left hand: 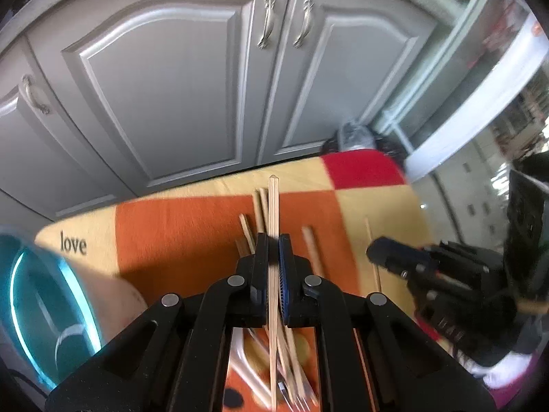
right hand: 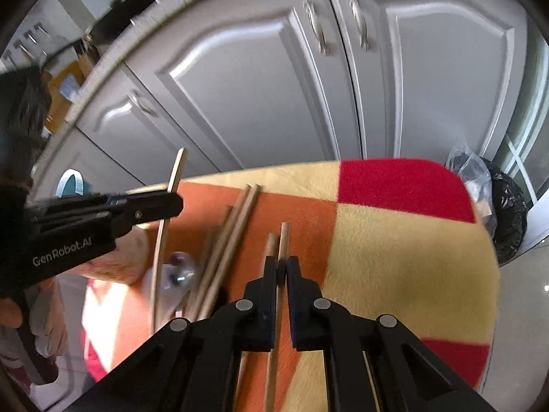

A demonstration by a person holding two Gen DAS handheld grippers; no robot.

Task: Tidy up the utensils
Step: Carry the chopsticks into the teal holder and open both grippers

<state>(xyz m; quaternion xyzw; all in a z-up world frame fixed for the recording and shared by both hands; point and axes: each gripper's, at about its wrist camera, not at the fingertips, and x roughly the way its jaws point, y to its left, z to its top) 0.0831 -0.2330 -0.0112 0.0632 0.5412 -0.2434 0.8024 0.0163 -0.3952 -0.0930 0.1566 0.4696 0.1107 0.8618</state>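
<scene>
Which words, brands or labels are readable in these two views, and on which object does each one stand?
"love": black letters on the pale yellow part of the checkered blanket, left wrist view.
"GenRobot.AI": pale letters on the black body of the left gripper, right wrist view.
Items behind the glass door in the left wrist view are too blurred to read.
No other text can be read.

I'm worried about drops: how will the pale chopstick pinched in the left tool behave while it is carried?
The pale chopstick looks thin, straight and stiff, so it probably won't droop. It seems light. The left tool grips it partway along with much length past the pads, so it may pivot or slip if bumped. Its smooth wood could slide.
</scene>
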